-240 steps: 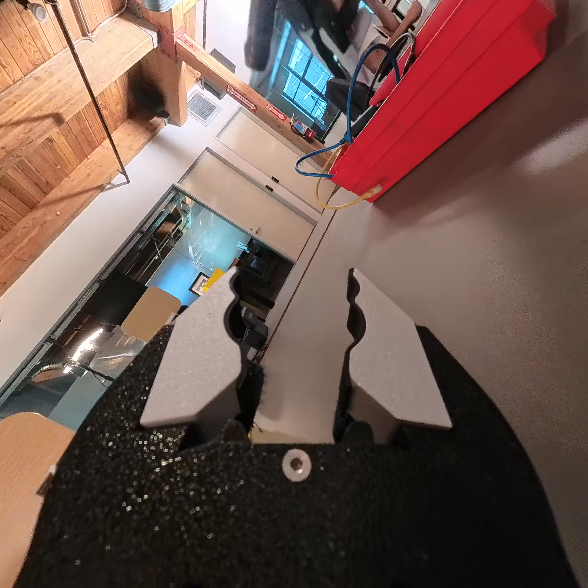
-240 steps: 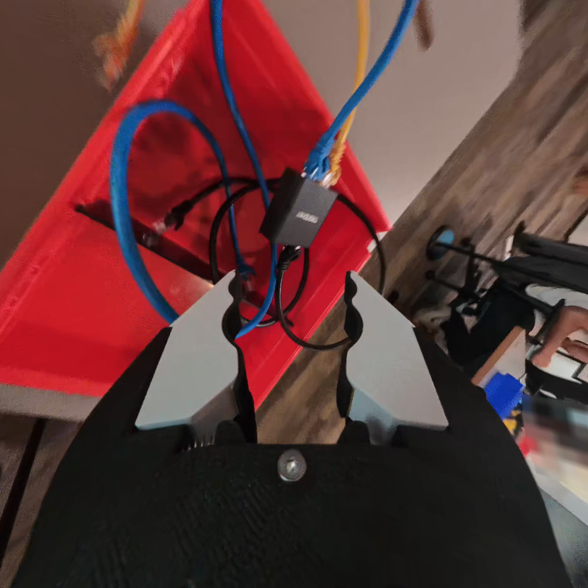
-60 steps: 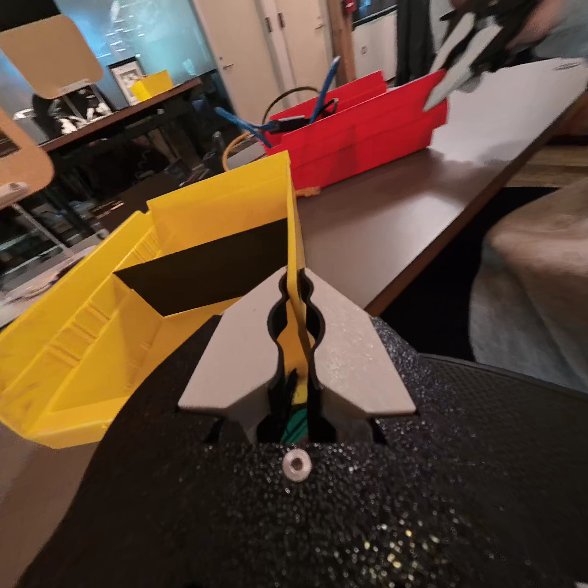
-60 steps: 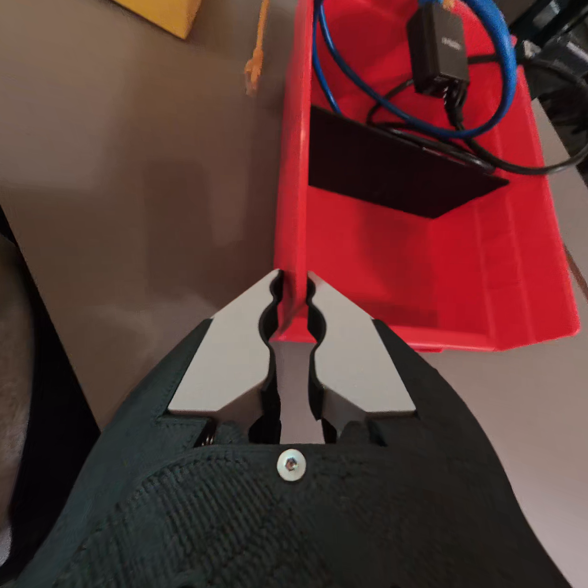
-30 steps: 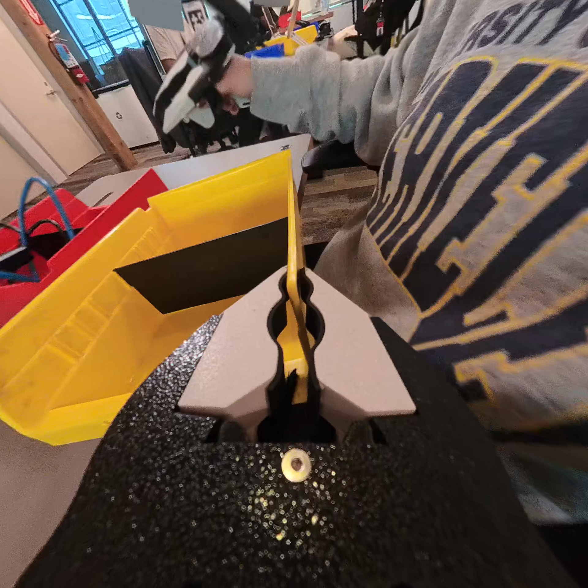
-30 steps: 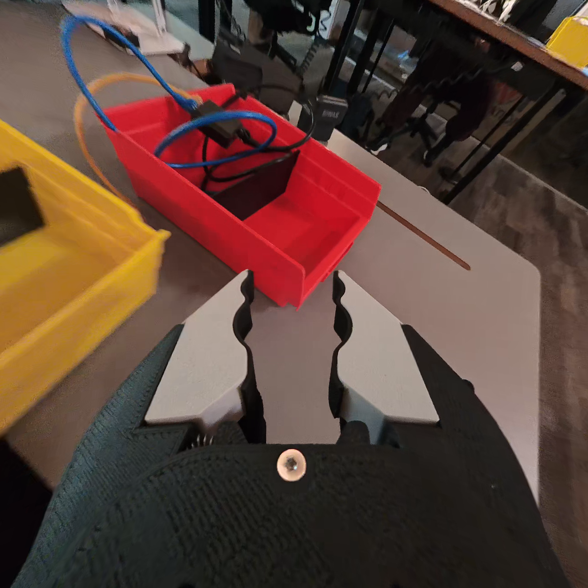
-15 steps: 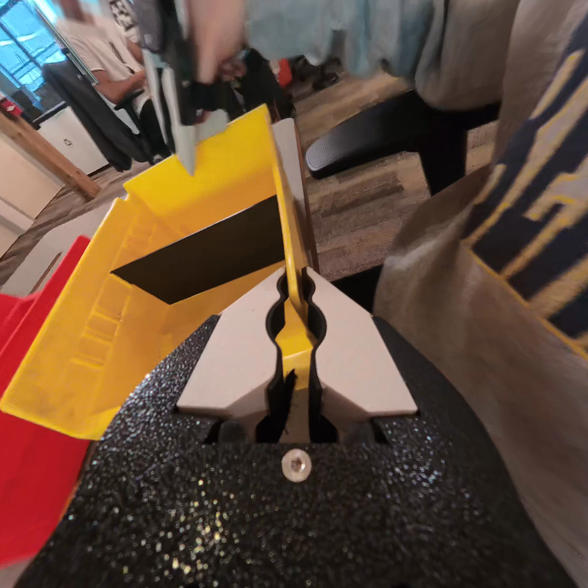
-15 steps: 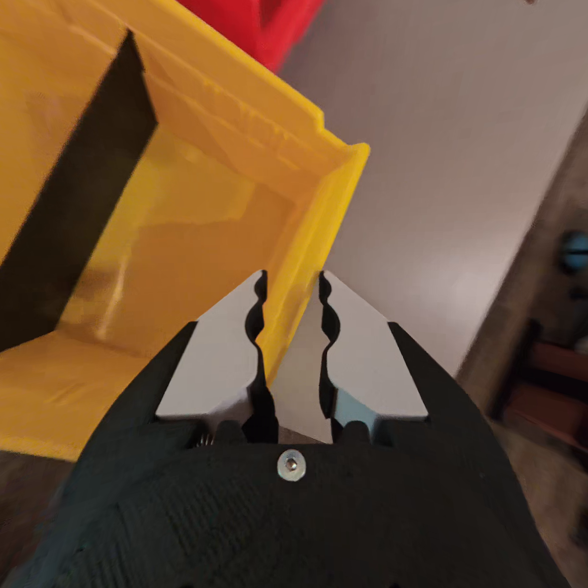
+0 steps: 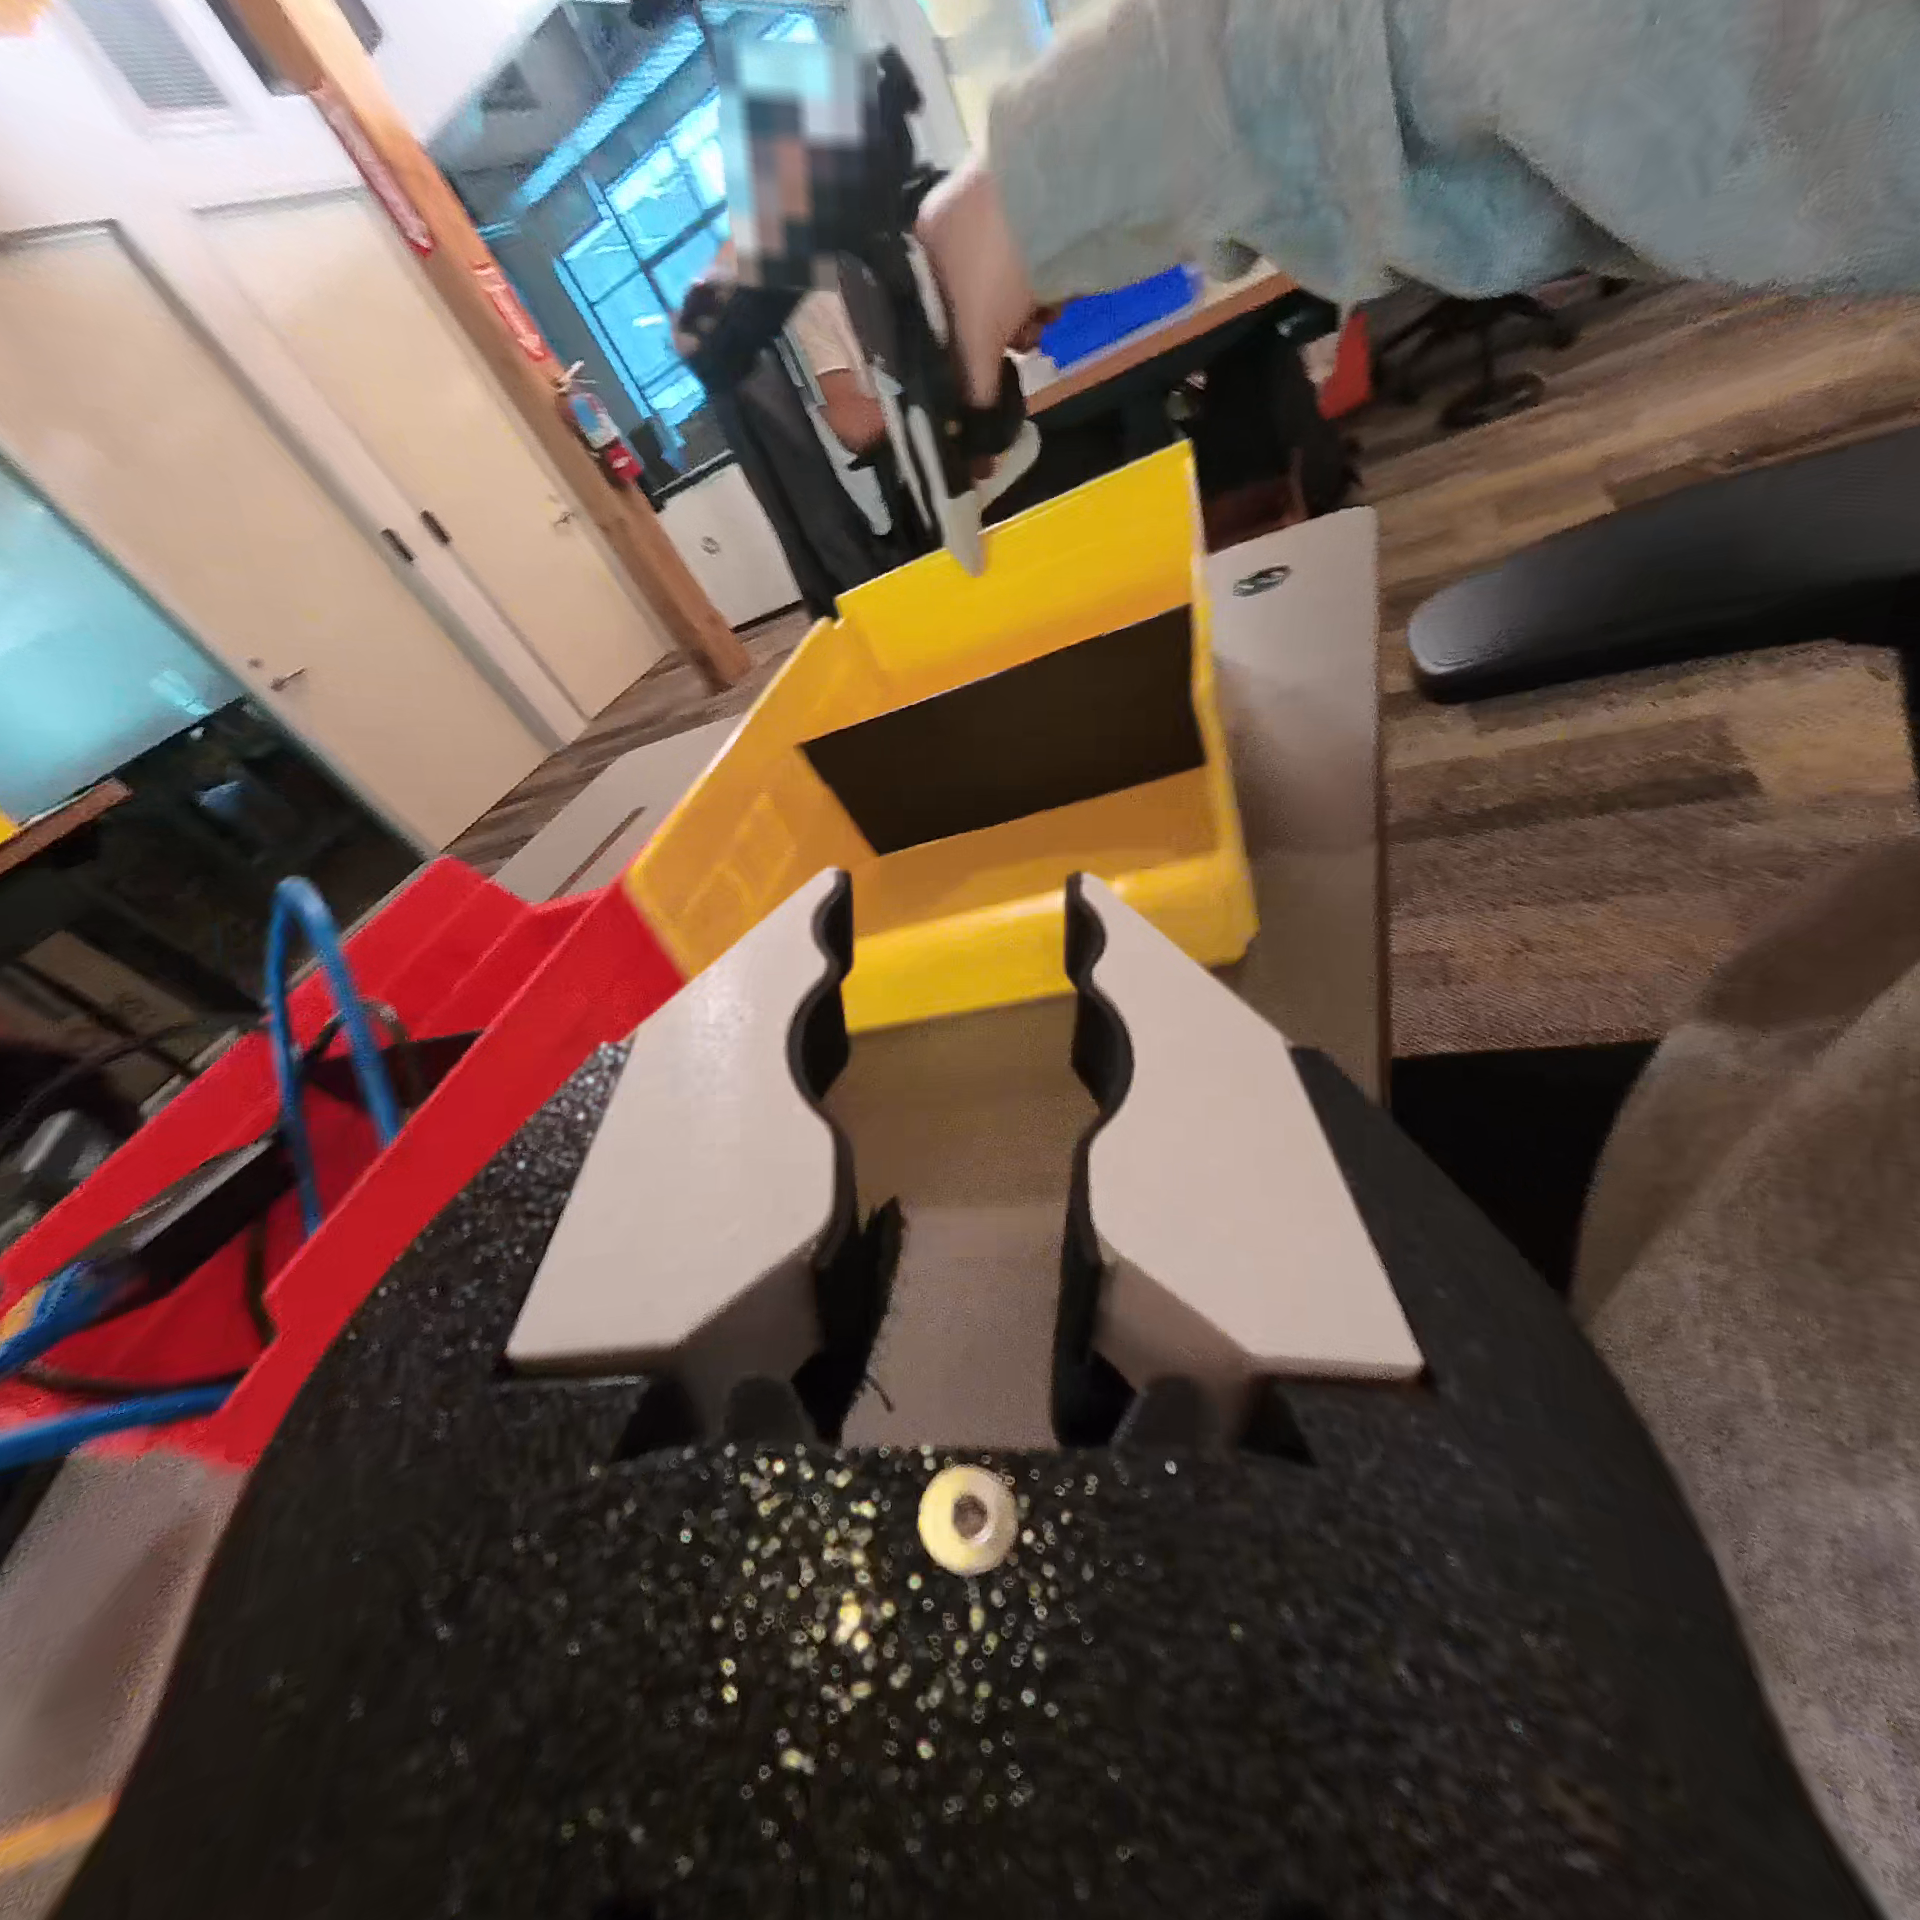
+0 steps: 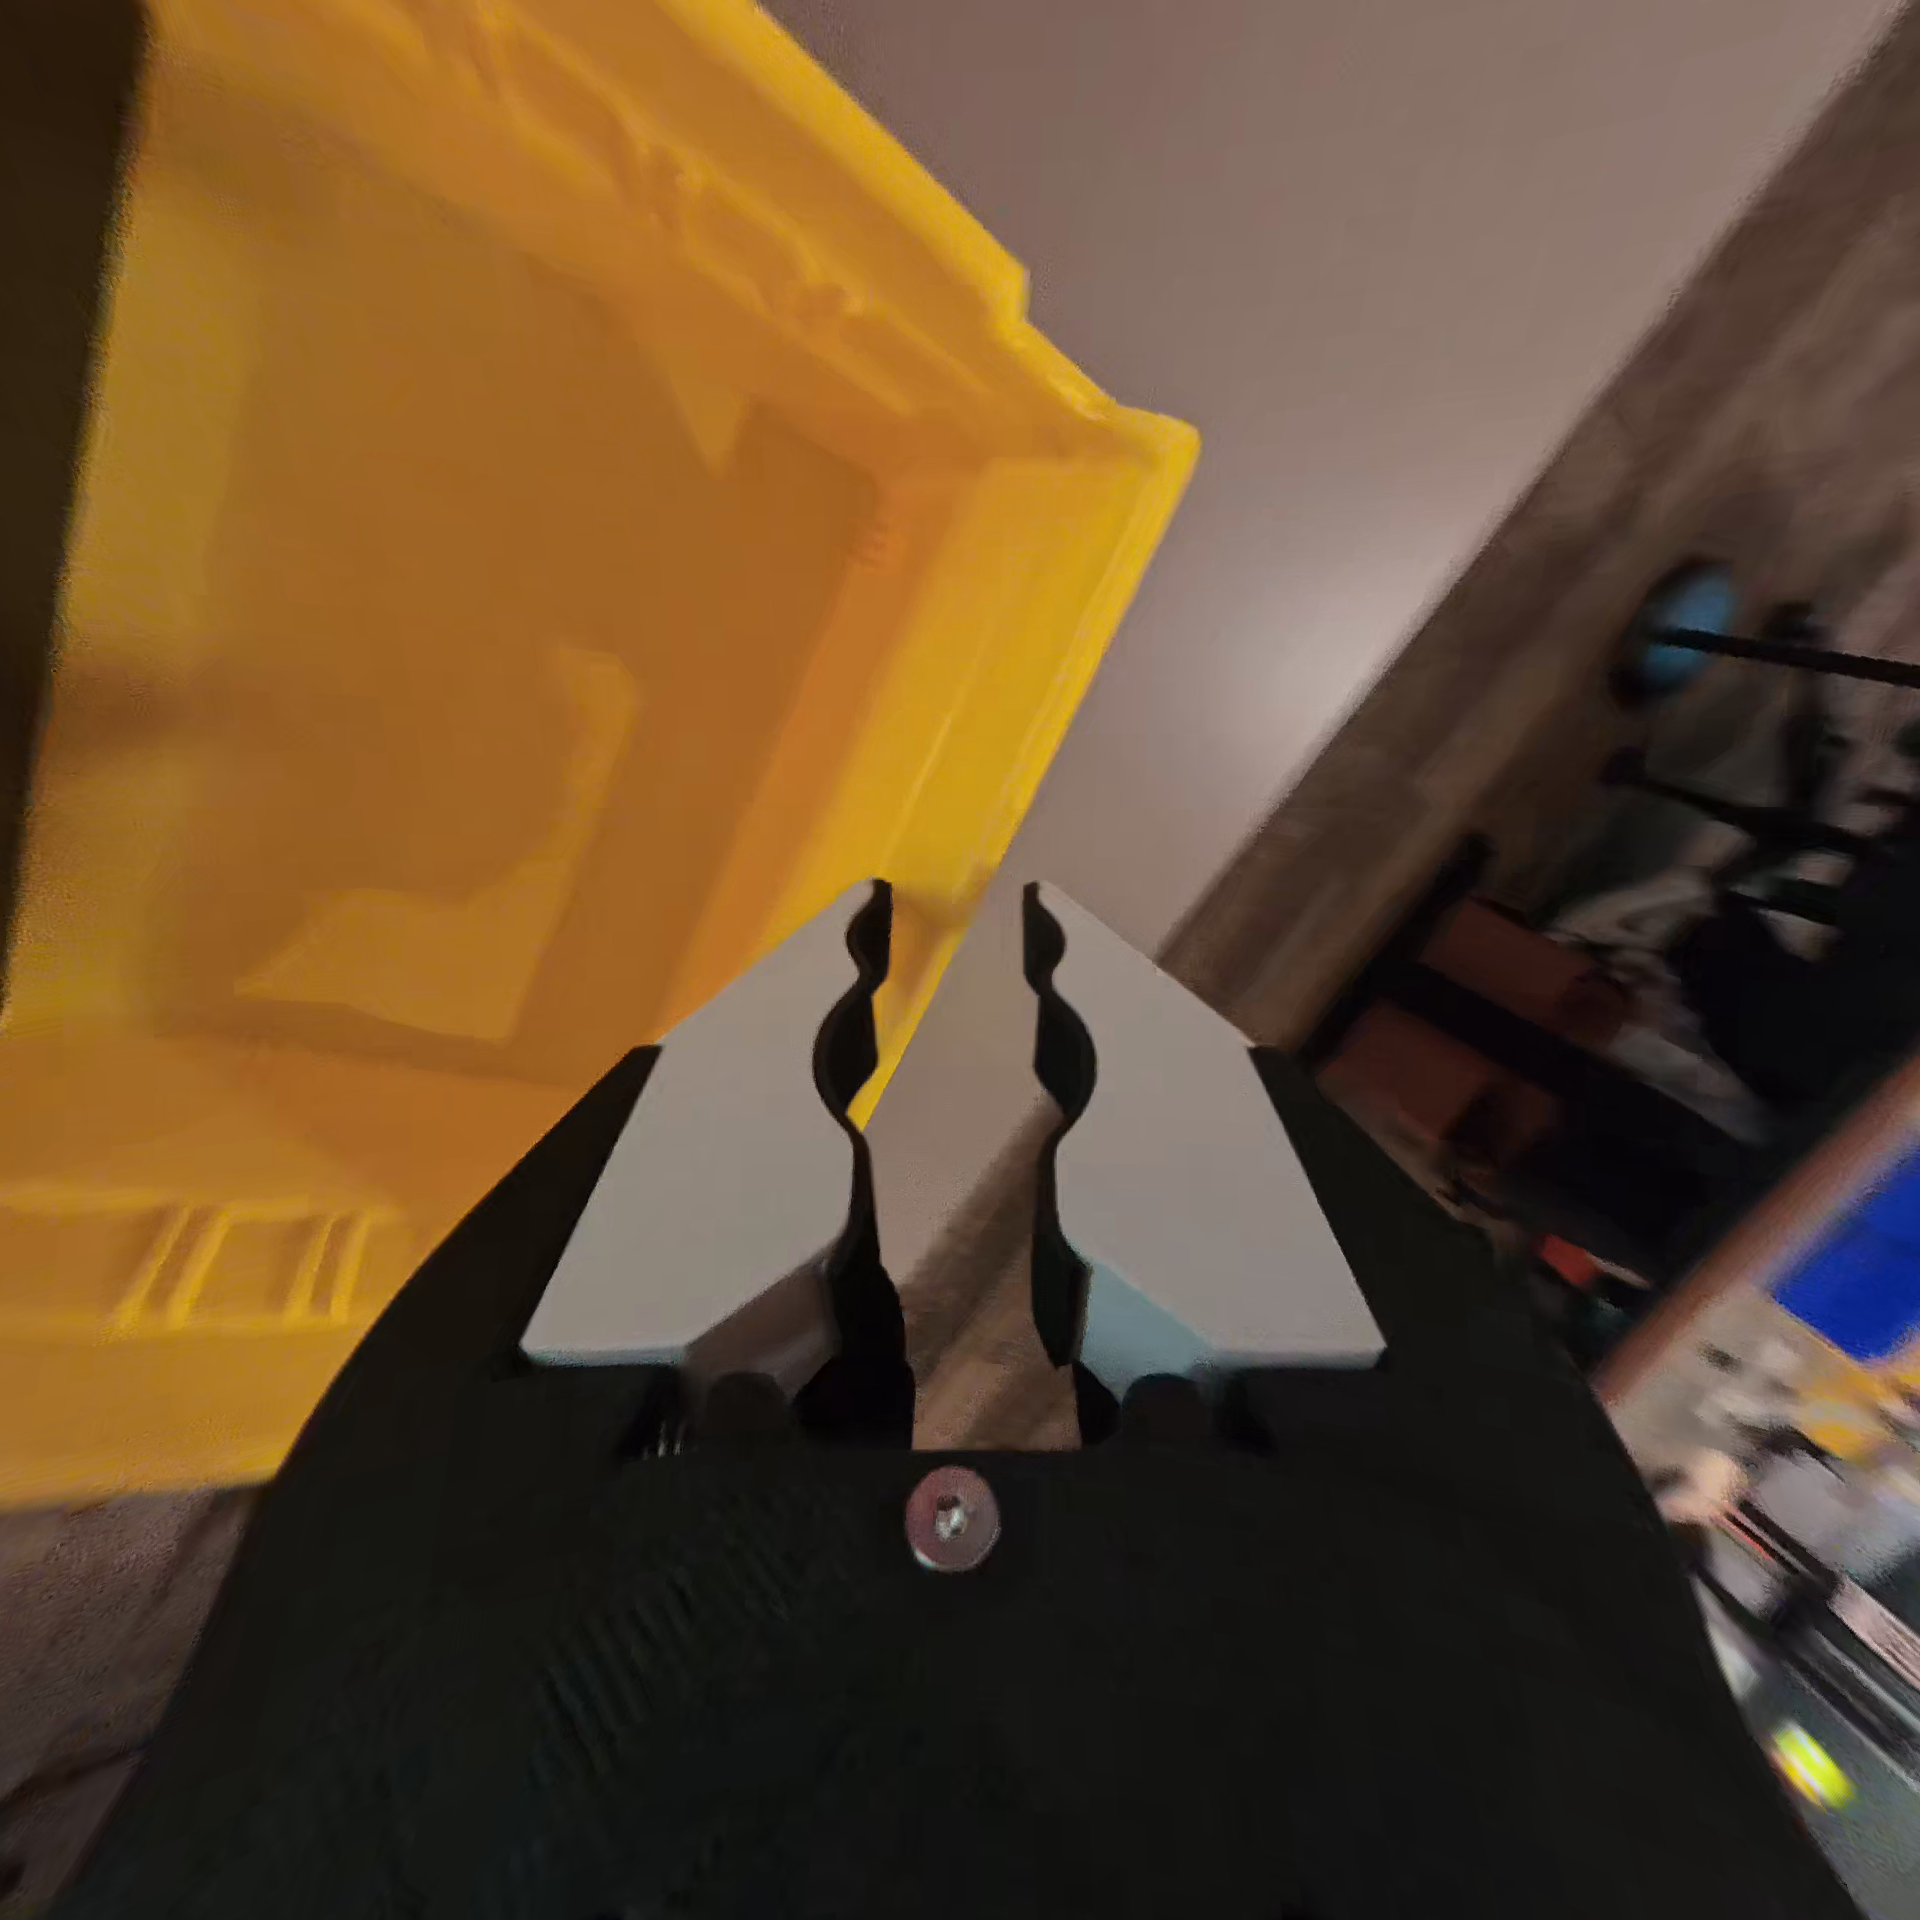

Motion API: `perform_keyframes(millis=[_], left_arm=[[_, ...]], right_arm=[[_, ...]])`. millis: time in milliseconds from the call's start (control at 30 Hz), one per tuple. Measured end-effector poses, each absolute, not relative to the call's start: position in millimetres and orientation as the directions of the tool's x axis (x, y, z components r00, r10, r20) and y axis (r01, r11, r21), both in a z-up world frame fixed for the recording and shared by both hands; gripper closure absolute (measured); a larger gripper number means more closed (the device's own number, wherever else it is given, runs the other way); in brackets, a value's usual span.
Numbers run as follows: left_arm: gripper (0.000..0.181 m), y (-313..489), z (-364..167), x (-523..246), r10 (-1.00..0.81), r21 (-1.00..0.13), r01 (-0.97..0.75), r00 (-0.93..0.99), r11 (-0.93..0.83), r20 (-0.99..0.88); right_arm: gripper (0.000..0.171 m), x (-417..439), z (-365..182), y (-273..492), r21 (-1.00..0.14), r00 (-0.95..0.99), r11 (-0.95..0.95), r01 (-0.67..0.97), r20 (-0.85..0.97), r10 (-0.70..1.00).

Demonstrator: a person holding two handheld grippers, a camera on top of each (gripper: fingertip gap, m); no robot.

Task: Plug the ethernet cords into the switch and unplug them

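Note:
My left gripper [image 9: 956, 894] is open and empty, just short of the near end of a yellow bin [image 9: 966, 956] on the table. A red bin [image 9: 468, 1039] stands to its left. In it are a looping blue ethernet cord [image 9: 312, 997] and a dark box [image 9: 197, 1216], mostly hidden. My right gripper [image 10: 956, 894] is open. The yellow bin's [image 10: 520, 520] end wall runs between its fingers, close to the left one. In the left wrist view the right gripper [image 9: 971, 540] stands at the bin's far wall.
A black divider [image 9: 1008, 738] crosses the yellow bin. The grey table [image 9: 1299, 727] ends just right of the bin, with carpet and a black chair [image 9: 1662, 582] beyond. A person's grey sleeve [image 9: 1455, 135] reaches over. Doors and desks stand behind. The left gripper's tips are roughly 40 centimeters from the right gripper's.
My left gripper has let go of the yellow bin's side wall, opened and drawn back. The bin now rests on the table beside the red bin. My right gripper has stayed astride the far wall.

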State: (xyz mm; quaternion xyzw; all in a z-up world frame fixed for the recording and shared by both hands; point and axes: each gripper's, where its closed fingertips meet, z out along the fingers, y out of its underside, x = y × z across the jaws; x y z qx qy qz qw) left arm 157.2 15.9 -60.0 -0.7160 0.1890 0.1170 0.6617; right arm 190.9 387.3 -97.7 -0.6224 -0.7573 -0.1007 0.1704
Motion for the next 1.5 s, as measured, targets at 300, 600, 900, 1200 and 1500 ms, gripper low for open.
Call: perform_keyframes(millis=[300,600,900,1200,1500], left_arm=[[0.144,-21.1,-48.8,53.1,0.201,-0.978,-0.197,0.957,-0.067,-0.207],[0.142,-43.3,-53.1,7.3,0.365,-0.999,-0.045,0.93,-0.02,-0.049],[0.141,-47.0,-47.8,-0.6,0.377,-0.997,-0.078,0.923,-0.022,-0.081],[0.141,-42.0,-58.1,-1.2,0.36,-0.999,-0.029,0.932,-0.028,-0.037],[0.143,-37.4,-64.3,1.9,0.343,-0.998,-0.036,0.938,-0.057,-0.053]], right_arm=[[0.114,141.1,-39.5,385.3,-0.588,0.204,0.173,0.79,0.518,0.831],[0.064,205.4,-61.8,274.7,-0.765,0.305,0.207,0.609,0.468,0.83],[0.072,309.1,-99.1,333.8,-0.648,0.492,-0.133,0.75,0.413,0.766],[0.159,362.5,-124.1,323.7,-0.509,0.474,-0.293,0.809,0.272,0.838],[0.163,316.9,-121.0,375.6,-0.613,0.452,-0.212,0.762,0.268,0.851]])
